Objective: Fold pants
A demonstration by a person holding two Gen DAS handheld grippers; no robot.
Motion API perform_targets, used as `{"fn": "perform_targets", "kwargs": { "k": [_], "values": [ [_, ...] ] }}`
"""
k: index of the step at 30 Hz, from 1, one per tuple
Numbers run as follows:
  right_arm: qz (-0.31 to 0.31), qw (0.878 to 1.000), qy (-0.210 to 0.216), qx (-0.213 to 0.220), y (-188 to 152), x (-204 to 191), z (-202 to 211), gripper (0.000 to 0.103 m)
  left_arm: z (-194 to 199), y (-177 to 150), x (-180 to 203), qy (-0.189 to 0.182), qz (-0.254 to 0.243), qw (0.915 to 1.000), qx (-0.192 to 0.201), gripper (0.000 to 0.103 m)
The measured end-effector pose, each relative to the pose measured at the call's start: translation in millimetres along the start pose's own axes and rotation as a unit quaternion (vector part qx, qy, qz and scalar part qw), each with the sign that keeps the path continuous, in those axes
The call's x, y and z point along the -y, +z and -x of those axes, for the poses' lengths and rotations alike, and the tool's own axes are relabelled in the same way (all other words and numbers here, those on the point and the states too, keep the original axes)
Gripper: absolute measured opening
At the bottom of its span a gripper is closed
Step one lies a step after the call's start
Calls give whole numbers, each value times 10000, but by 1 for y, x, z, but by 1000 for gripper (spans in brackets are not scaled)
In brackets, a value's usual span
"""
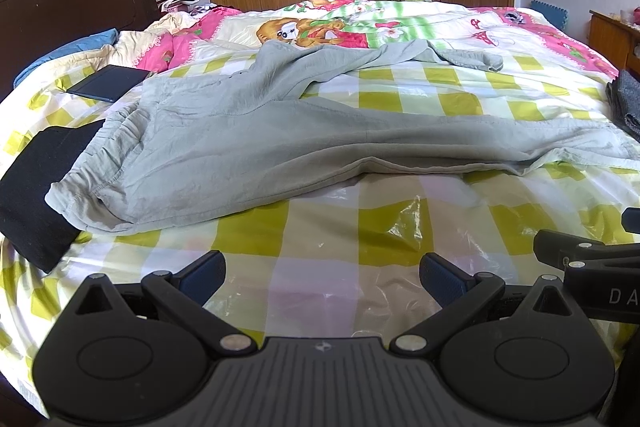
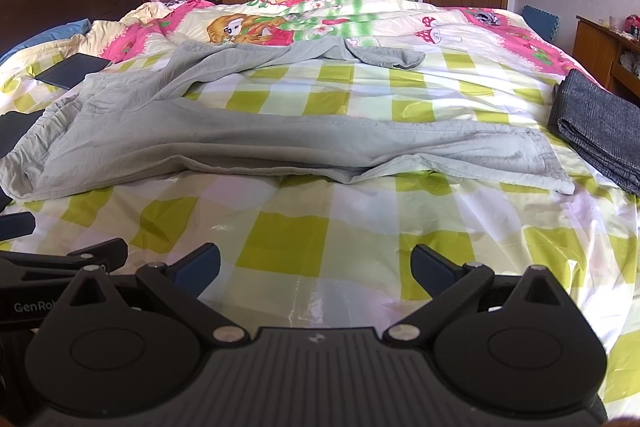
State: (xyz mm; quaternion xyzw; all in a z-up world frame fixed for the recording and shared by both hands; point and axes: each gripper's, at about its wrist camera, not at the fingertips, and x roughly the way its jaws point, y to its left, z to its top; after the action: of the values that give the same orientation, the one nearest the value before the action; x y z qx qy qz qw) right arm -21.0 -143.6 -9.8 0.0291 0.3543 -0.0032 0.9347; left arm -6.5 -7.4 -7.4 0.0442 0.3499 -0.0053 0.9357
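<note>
While the grey pants (image 1: 248, 131) lie unfolded on the checked cover (image 1: 320, 227), both the left tool (image 1: 322, 277) and right tool (image 2: 316, 267) gape empty.

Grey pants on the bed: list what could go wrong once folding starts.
1. The grey pants lie over a slick clear plastic sheet; a finger may pinch plastic along with fabric.
2. The far leg is twisted and bunched, so folding now may trap wrinkles.
3. The waistband overlaps a black garment, which the open left gripper could drag along.
</note>
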Motion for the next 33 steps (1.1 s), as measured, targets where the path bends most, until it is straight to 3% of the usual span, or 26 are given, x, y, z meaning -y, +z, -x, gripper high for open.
{"fn": "perform_targets", "kwargs": {
  "k": [26, 33],
  "values": [
    [4, 9999, -2, -121, -2, 1, -6, 100, -5, -2, 3, 6, -13, 10000, -62, 103],
    [-197, 9996, -17, -191, 5, 19, -11, 99, -15, 5, 10, -252, -13, 9996, -91, 103]
  ]
}}
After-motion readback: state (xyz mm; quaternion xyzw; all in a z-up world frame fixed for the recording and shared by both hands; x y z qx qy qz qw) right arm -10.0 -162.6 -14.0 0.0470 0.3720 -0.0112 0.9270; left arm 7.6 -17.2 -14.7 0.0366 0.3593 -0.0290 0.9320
